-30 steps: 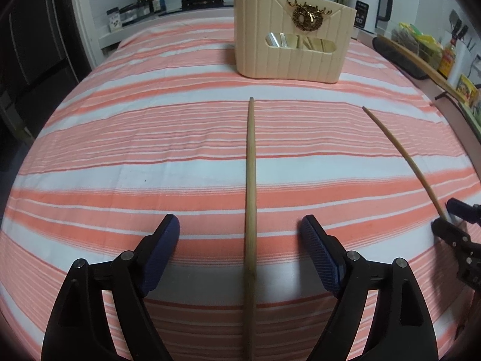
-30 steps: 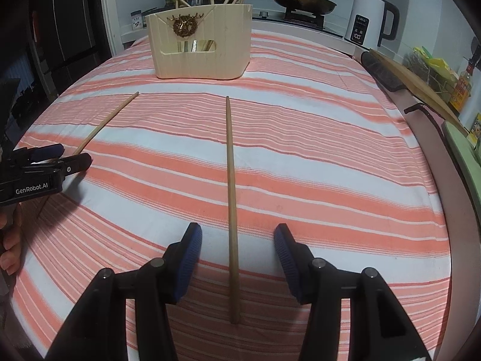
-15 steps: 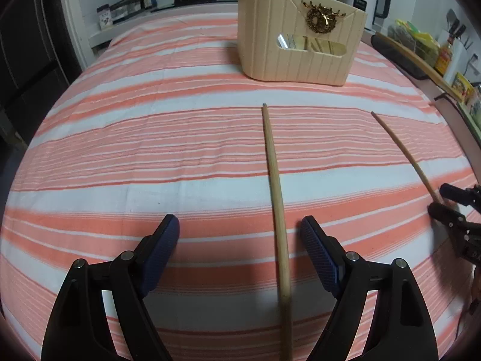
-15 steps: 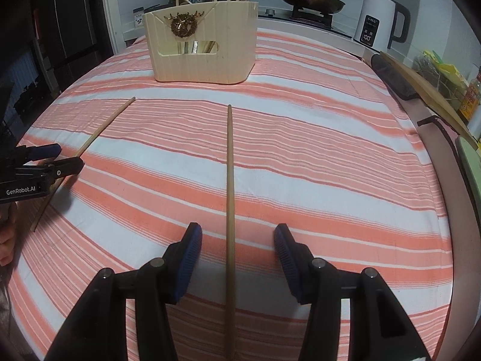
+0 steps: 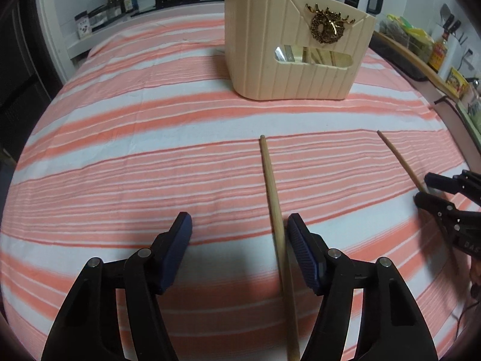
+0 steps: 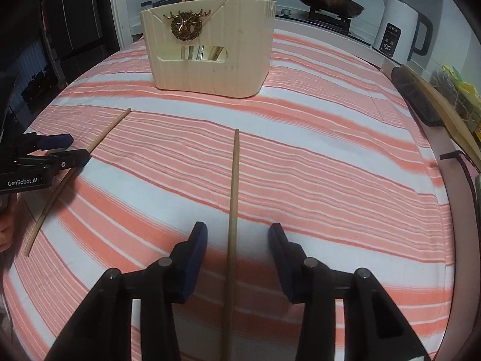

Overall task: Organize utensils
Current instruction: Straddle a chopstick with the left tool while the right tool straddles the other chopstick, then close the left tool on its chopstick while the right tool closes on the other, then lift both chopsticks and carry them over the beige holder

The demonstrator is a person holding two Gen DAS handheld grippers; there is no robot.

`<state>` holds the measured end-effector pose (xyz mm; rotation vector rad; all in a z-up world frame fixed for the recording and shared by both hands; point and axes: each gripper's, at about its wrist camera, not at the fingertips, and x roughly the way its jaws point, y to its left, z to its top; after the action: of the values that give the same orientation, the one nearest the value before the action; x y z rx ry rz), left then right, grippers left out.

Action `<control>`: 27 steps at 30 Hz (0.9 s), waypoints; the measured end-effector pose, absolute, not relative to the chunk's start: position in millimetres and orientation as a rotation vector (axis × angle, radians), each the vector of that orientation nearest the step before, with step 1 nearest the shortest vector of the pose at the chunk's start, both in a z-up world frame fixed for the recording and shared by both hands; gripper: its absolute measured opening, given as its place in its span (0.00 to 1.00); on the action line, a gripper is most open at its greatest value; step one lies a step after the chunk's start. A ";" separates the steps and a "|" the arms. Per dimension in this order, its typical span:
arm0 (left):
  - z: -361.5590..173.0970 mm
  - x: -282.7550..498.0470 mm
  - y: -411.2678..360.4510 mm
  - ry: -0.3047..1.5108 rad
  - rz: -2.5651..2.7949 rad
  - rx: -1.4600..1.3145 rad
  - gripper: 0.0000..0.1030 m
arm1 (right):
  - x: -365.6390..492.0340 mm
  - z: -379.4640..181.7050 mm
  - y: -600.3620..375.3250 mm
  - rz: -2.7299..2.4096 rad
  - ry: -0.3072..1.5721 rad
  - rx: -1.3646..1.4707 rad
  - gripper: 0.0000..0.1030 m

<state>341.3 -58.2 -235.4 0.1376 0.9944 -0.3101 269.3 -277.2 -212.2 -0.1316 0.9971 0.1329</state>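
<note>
Lying on your striped table (image 5: 150,138) are two chopsticks, one (image 5: 278,219) between your left gripper's (image 5: 240,231) released fingers. Your right gripper's (image 6: 237,240) fingers, also spread, flank the other (image 6: 233,198); one holder (image 6: 210,54) stands beyond.

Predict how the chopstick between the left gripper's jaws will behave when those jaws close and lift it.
The chopstick looks like a thin, straight wooden rod, so it is probably stiff and very light. It seems round, so it may roll on the cloth if nudged. It lies close to one jaw of the open left gripper, so closing may push it sideways first.
</note>
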 end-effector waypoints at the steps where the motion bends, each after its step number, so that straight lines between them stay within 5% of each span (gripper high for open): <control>1: -234.8 344.8 -60.2 0.998 -0.319 0.143 0.62 | 273.9 -212.0 -276.9 0.135 0.999 -0.135 0.40; 5: -232.9 361.2 -67.0 1.020 -0.351 0.146 0.54 | 293.2 -211.3 -273.2 0.142 1.014 -0.144 0.37; 11: -231.5 379.6 -81.7 1.041 -0.382 0.149 0.29 | 321.6 -211.1 -269.7 0.130 1.023 -0.129 0.26; 14: -231.2 382.8 -86.4 1.043 -0.400 0.148 0.06 | 331.1 -211.3 -270.2 0.100 1.016 -0.109 0.10; 27: -174.6 349.7 -67.4 0.882 -0.430 0.079 0.04 | 298.5 -155.9 -290.6 0.141 0.855 0.140 0.05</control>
<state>349.7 -67.5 -174.6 0.0786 0.8821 -0.4301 298.5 -290.6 -155.9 0.1404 0.8546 0.1406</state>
